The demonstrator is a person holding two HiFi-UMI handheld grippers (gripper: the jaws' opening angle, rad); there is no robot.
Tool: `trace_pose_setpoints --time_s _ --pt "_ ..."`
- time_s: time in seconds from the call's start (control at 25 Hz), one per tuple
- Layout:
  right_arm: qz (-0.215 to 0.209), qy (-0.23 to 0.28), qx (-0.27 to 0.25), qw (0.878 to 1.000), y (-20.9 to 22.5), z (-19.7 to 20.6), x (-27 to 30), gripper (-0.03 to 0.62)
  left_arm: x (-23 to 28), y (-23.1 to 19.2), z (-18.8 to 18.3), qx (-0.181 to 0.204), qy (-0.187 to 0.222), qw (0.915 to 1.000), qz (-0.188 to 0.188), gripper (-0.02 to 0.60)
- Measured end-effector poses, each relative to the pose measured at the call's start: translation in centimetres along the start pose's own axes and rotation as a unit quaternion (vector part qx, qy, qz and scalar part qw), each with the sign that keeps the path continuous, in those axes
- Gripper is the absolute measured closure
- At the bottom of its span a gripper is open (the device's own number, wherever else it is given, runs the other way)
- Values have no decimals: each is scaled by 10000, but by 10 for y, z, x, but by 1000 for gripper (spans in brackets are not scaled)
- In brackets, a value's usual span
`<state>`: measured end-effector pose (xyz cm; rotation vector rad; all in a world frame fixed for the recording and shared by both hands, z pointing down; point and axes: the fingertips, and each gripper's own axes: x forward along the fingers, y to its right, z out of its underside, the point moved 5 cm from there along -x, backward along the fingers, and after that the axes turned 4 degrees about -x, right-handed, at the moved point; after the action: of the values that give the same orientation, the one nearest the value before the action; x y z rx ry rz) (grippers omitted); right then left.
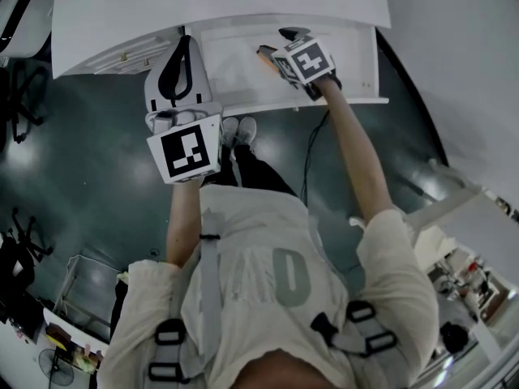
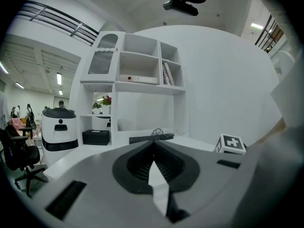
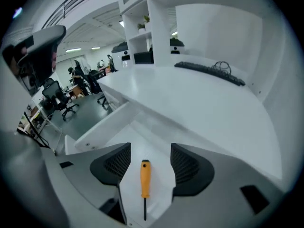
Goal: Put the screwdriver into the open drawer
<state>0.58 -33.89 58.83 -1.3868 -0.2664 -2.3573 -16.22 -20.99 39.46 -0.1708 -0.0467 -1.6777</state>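
The orange-handled screwdriver (image 3: 145, 177) lies flat on the white floor of the open drawer (image 3: 135, 134). My right gripper (image 3: 150, 152) hangs above it, pointing steeply down, jaws open to either side and not touching it. In the head view the screwdriver (image 1: 265, 55) shows as an orange streak in the drawer (image 1: 235, 75), beside the right gripper (image 1: 281, 45). My left gripper (image 1: 185, 42) is held to the left of the drawer, in front of the desk edge. Its pads meet at the tips (image 2: 153, 148), shut on nothing.
The white curved desk top (image 1: 219, 6) lies over the drawer. A black keyboard (image 3: 209, 72) with a coiled cable sits on it, before a white shelf unit (image 2: 137, 75). Office chairs (image 3: 57, 96) stand on the dark floor to the left.
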Motion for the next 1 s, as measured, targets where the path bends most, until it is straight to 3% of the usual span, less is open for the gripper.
trace_pose_setpoints --time_s 0.2,0.4,0.6,0.88,0.92,1.0 --pt "312 1141 99 9929 8 -63 -64 342 -4 -2 -29 505 248 9981 241 575" --pt "841 2286 278 9695 7 -100 -149 344 -14 9 -61 322 551 9974 345 575" --pt "1480 3535 601 9217 2 -115 -230 345 -16 16 -81 418 859 9937 578 575" --pt "2324 4741 987 8435 -27 -83 -310 351 -38 33 -100 520 1197 9876 869 575" --pt "2435 4849 1051 8334 -32 -78 -316 371 -41 35 -101 545 1242 9865 912 575" --pt "2716 5007 1184 8133 -41 -66 -326 474 -46 39 -101 585 1317 9843 1016 575"
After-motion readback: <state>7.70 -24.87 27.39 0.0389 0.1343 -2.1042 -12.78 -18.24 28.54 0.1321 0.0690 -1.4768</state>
